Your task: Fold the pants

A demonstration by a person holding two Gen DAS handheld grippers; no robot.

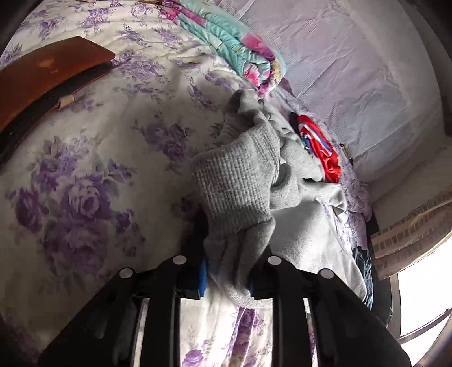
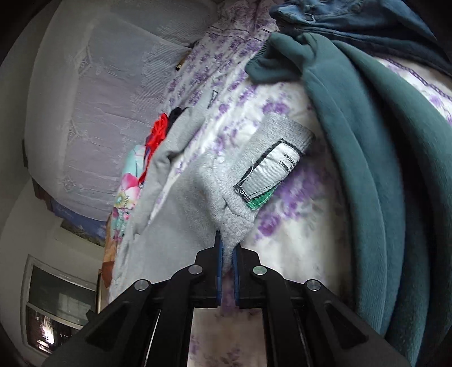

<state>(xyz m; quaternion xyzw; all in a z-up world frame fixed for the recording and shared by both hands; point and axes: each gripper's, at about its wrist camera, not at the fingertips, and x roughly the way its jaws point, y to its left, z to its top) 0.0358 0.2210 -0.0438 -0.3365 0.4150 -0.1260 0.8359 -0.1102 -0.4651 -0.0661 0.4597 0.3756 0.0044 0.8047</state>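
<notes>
Grey fleece pants (image 1: 299, 225) lie on a bed with a purple-flowered sheet (image 1: 84, 183). My left gripper (image 1: 228, 279) is shut on bunched grey fabric just below a ribbed cuff (image 1: 237, 189), which stands up above the fingers. My right gripper (image 2: 227, 259) is shut on the pants' waistband (image 2: 234, 223), turned inside out so a white label (image 2: 268, 172) shows. The rest of the pants (image 2: 147, 214) trails away to the left over the bed.
A dark green garment (image 2: 367, 169) and blue denim (image 2: 325, 14) lie to the right. A red garment (image 1: 319, 149) lies beyond the pants. A folded turquoise quilt (image 1: 234, 42) sits by the lilac wall covering (image 1: 353, 70). A brown board (image 1: 42, 76) is at left.
</notes>
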